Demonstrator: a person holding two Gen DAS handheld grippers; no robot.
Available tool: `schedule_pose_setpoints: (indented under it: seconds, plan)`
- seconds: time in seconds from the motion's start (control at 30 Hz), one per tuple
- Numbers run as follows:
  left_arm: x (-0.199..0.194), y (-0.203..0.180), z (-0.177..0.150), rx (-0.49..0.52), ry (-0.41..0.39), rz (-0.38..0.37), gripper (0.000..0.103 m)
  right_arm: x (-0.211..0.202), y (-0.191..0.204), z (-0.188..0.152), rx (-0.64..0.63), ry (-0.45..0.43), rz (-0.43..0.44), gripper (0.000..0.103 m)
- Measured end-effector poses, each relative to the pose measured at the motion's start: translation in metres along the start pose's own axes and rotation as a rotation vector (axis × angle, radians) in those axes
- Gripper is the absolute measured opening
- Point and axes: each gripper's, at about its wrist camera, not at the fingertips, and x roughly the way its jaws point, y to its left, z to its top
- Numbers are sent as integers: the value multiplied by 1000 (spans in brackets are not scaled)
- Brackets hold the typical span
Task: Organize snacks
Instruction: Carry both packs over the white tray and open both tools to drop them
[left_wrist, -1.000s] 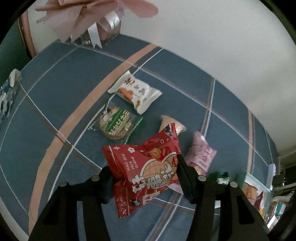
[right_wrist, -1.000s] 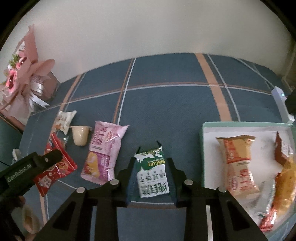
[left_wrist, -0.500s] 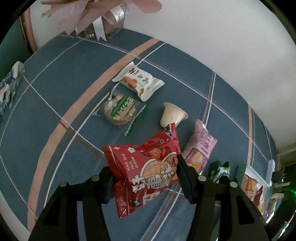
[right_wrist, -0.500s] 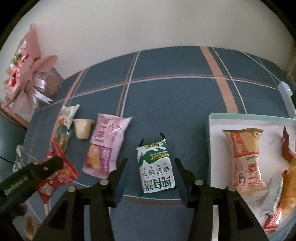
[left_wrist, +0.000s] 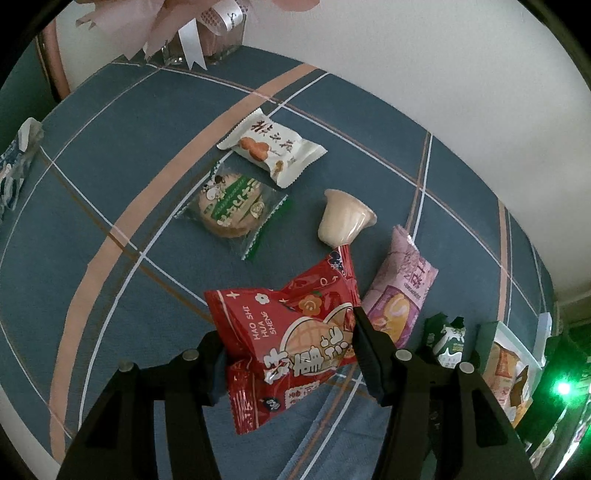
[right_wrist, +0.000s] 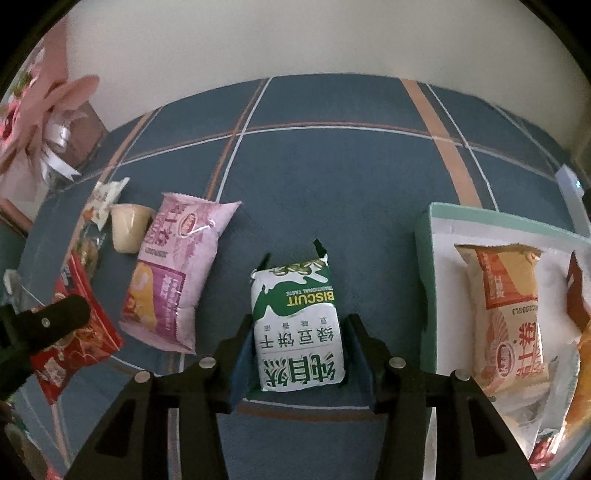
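My left tool (left_wrist: 290, 354) grips the red peanut packet (left_wrist: 291, 332) above the surface (left_wrist: 110, 177); my right tool (right_wrist: 297, 347) straddles the green biscuit packet (right_wrist: 297, 325) lying there, unpinched. Next: close, carry to the tray (right_wrist: 424, 258).
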Motion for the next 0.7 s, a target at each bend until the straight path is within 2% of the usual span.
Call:
schedule_pose_setpoints:
  seconds: [0.17, 0.33, 0.43, 0.7]
  plan:
    - [8, 0, 0, -10, 17, 5, 59, 1, 13, -4, -38, -18, -60, 50]
    - [11, 0, 2, -20, 22, 4, 59, 1, 17, -9, -45, -33, -63, 49]
    - [13, 0, 1, -23, 23, 4, 59, -2, 17, -11, -43, -29, -63, 45]
    - [3, -2, -4, -14, 8, -7, 59, -11, 2, -9, 37, 25, 11, 42]
